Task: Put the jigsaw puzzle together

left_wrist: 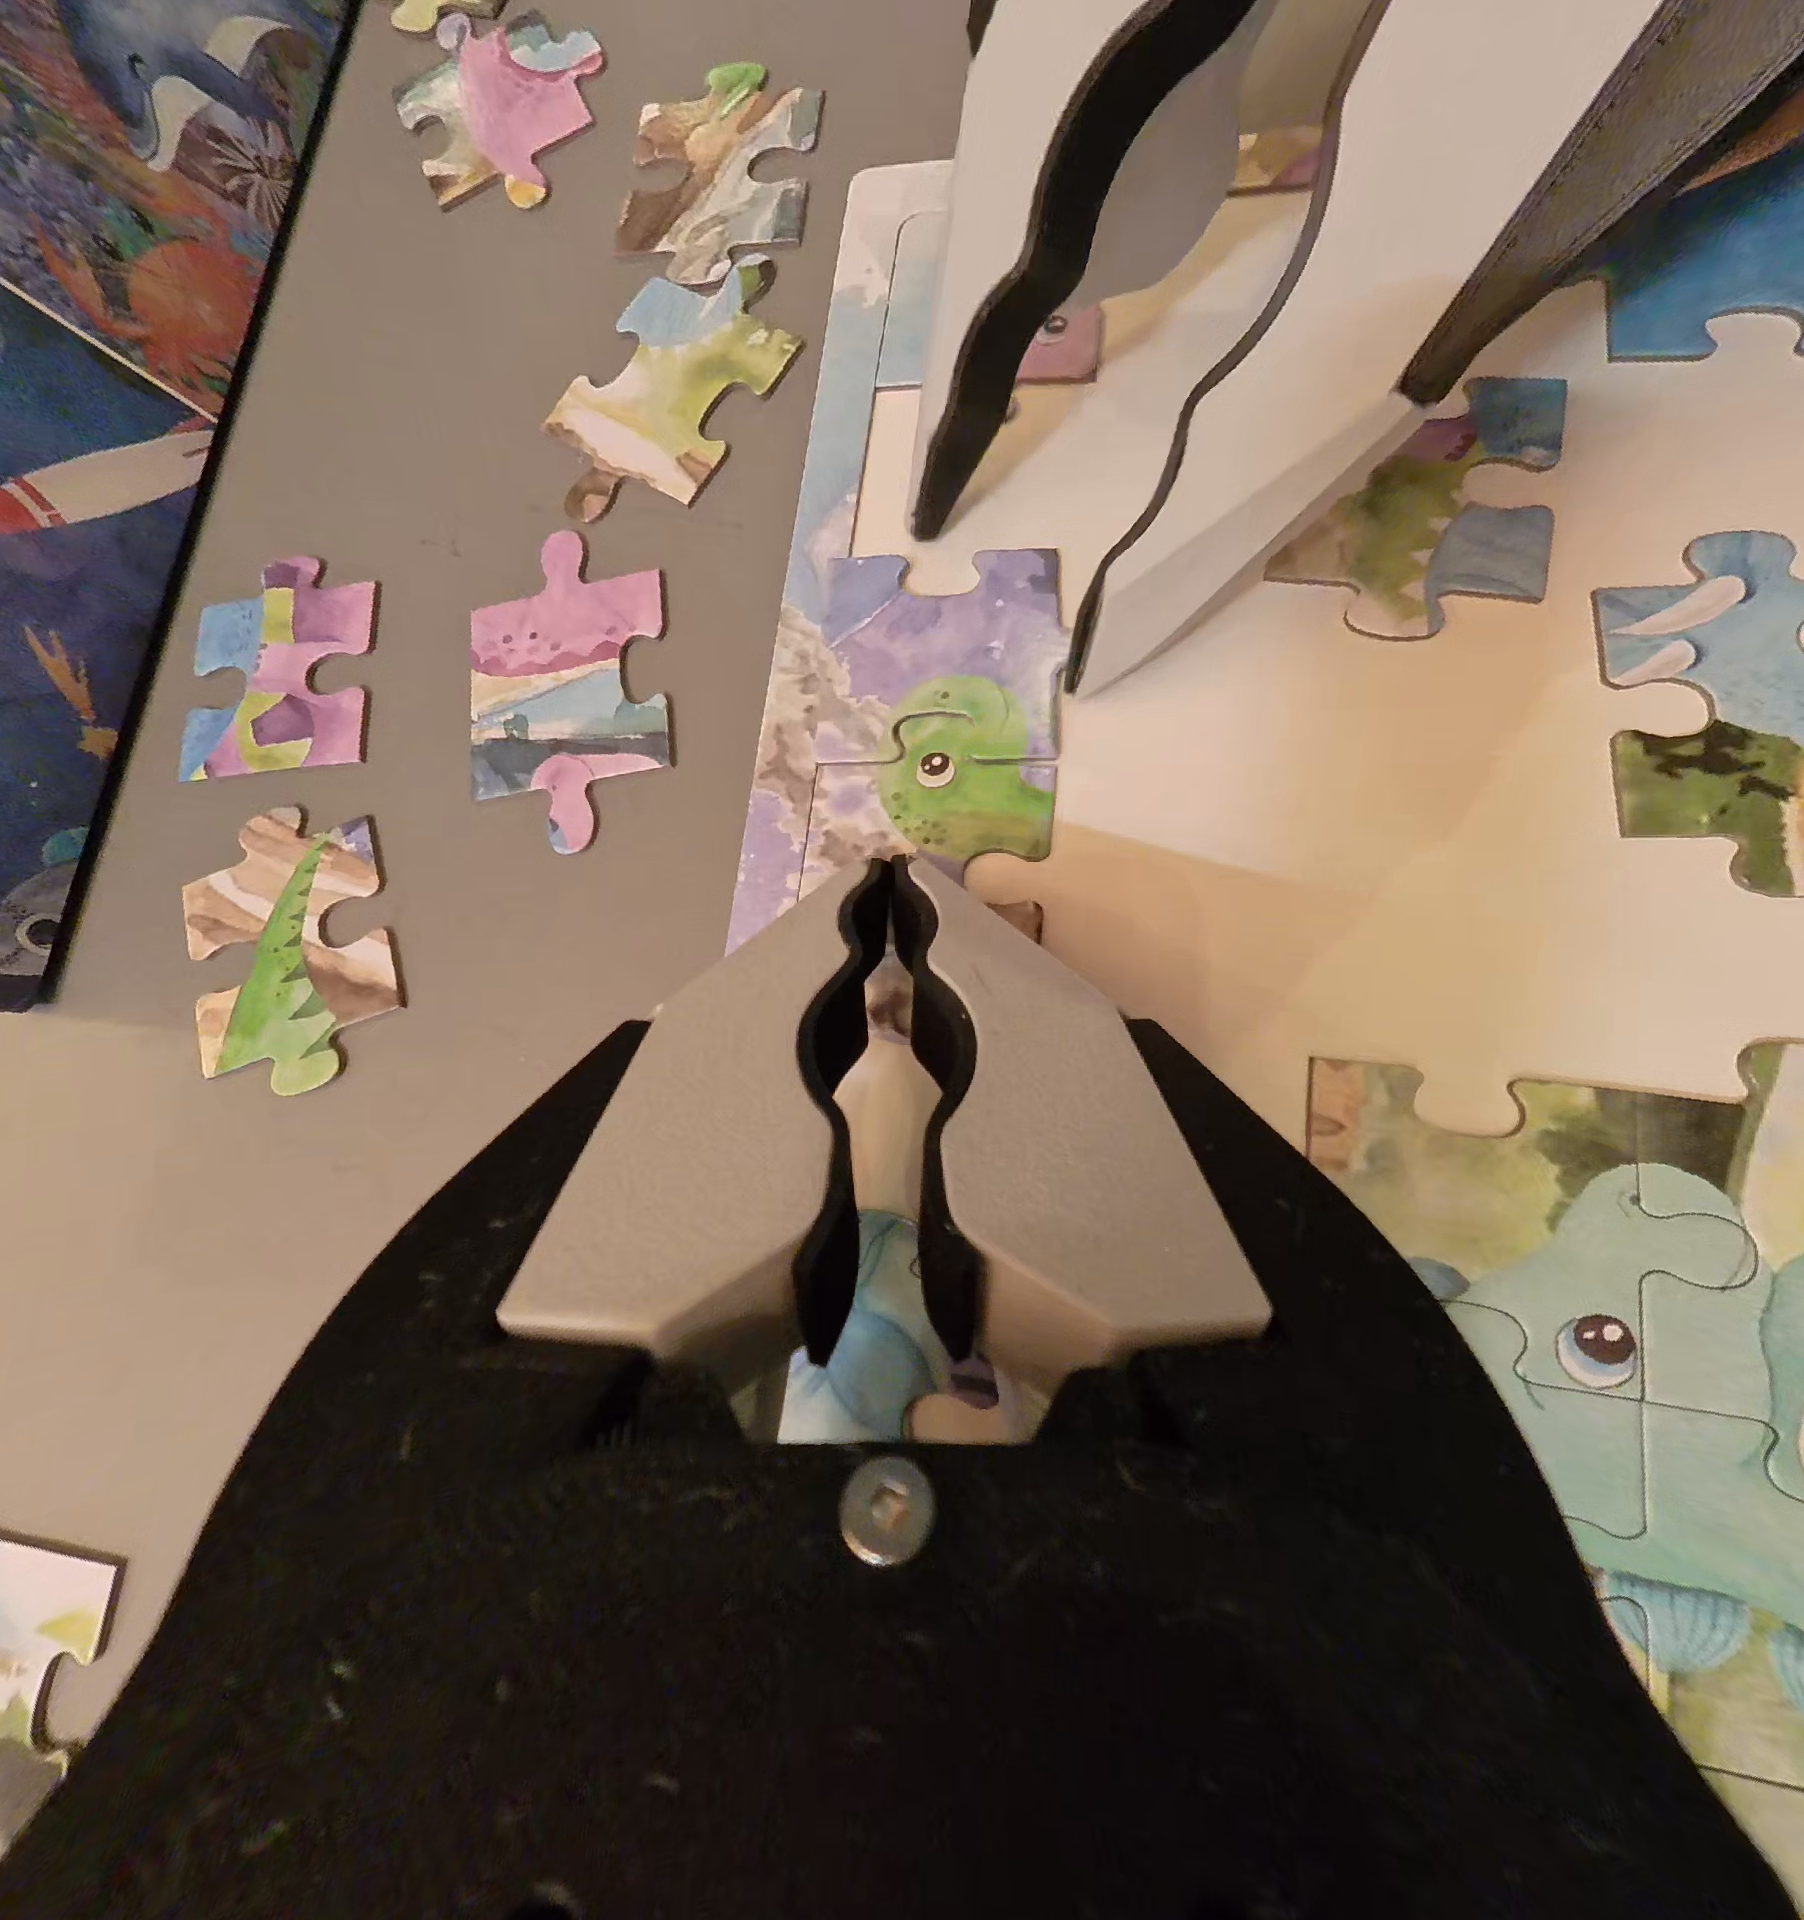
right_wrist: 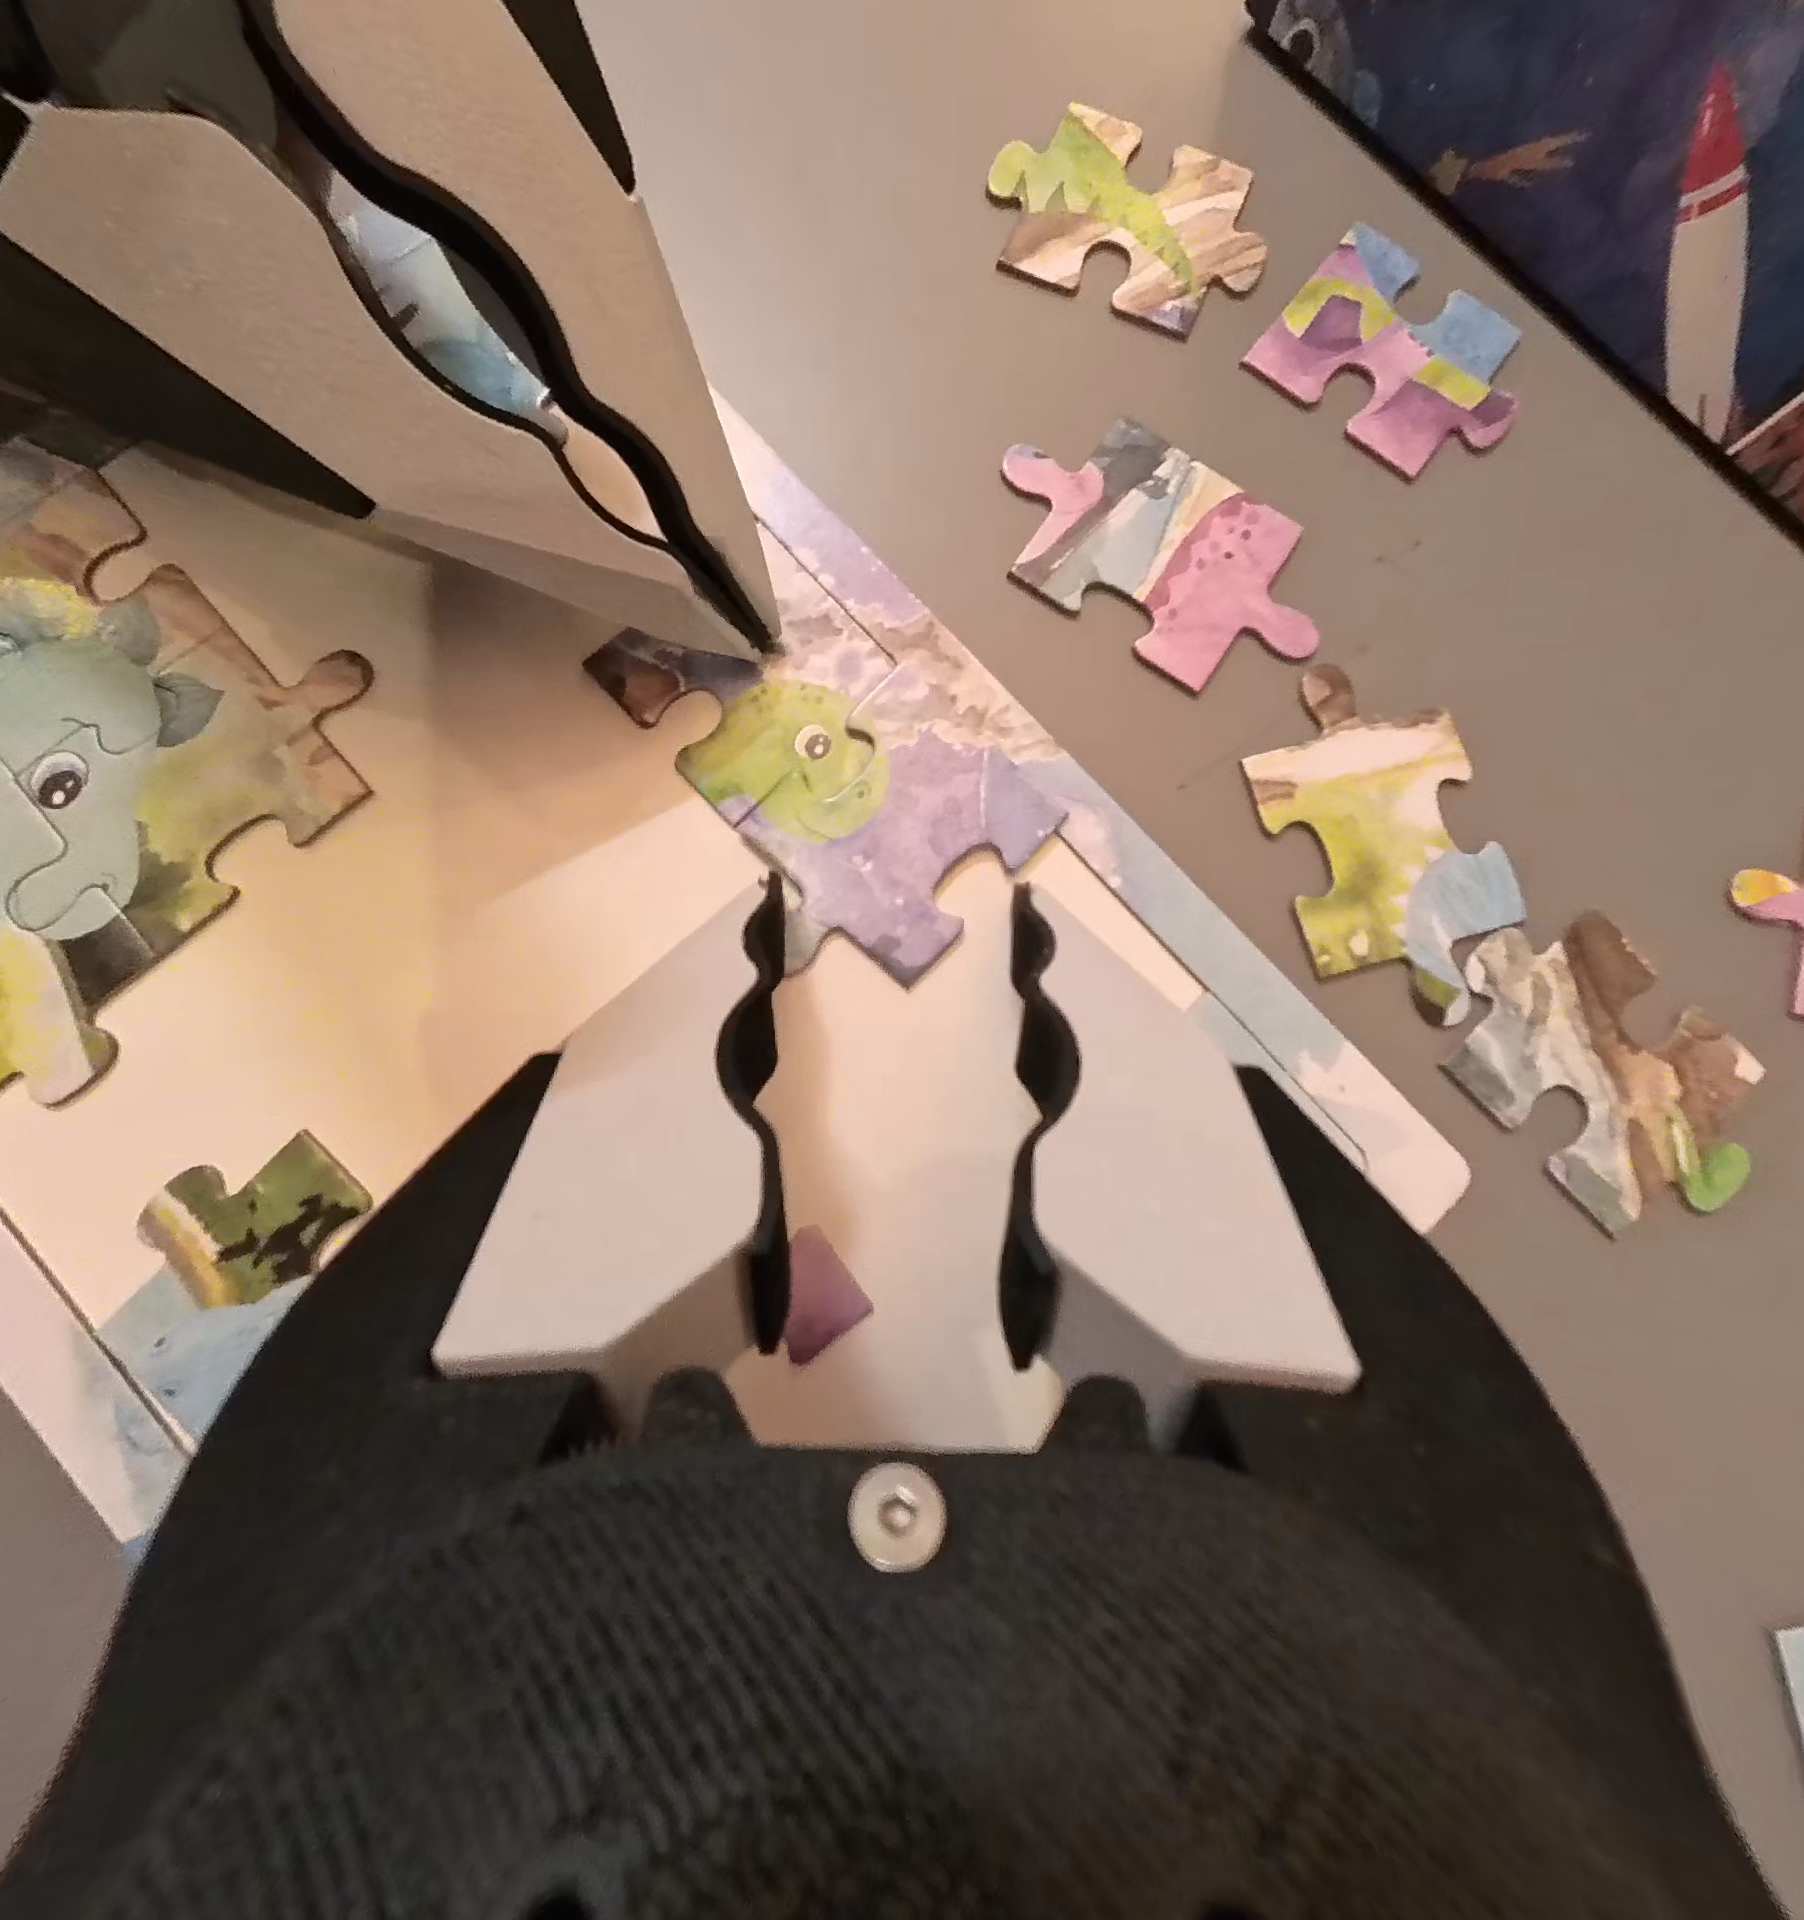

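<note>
A white puzzle tray holds some fitted pieces. A purple piece with the top of a green dinosaur head joins a lower piece with its eye at the tray's left edge; the purple piece also shows in the right wrist view. My left gripper is shut and empty, with its tips down on the tray at the lower piece's edge, next to a brown piece. My right gripper is open and empty, with its tips on either side of the purple piece's edge. It also shows in the left wrist view.
Several loose pieces lie on the grey table beside the tray and show in the right wrist view. A teal dinosaur cluster and a blue dinosaur piece sit in the tray. A dark blue rocket picture borders the table. My hands' fingertips stand some 6 cm from each other. Left tips and right tips are each some 20 cm from the dark blue rocket picture. Look for it in the right wrist view too.
</note>
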### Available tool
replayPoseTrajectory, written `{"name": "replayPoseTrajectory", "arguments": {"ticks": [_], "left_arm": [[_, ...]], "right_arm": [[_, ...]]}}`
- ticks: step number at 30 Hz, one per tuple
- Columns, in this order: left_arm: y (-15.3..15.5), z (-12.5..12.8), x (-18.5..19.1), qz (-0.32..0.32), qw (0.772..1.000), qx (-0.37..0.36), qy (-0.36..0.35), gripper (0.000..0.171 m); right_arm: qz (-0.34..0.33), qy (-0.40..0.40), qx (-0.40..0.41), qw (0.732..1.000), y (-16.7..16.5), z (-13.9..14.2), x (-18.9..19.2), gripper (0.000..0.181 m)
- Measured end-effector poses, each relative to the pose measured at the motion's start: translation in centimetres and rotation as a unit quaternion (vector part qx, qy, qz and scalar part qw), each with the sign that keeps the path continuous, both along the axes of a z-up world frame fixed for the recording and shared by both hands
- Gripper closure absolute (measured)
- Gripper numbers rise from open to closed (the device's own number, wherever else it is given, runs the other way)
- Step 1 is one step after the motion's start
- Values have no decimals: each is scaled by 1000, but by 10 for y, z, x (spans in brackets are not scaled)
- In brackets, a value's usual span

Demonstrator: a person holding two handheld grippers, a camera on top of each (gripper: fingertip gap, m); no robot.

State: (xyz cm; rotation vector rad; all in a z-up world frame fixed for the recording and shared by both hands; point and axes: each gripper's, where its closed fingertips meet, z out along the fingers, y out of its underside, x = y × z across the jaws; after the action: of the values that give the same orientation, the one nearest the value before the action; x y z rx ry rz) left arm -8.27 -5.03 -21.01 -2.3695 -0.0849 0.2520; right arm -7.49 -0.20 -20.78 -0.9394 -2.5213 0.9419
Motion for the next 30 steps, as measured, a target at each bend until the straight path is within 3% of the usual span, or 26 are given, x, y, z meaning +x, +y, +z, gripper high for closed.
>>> {"name": "replayPoseTrajectory", "arguments": {"ticks": [11, 23, 30], "left_arm": [[0, 0, 0, 0, 1000, 0, 2, 171], [0, 0, 0, 1, 1000, 12, -11, 171], [0, 0, 0, 2, 1000, 11, -9, 171]], "right_arm": [[24, 64, -3, 998, -8, 14, -6, 127], [41, 75, -96, 992, -22, 34, -4, 103], [50, 70, -57, 995, -21, 19, -5, 103]]}}
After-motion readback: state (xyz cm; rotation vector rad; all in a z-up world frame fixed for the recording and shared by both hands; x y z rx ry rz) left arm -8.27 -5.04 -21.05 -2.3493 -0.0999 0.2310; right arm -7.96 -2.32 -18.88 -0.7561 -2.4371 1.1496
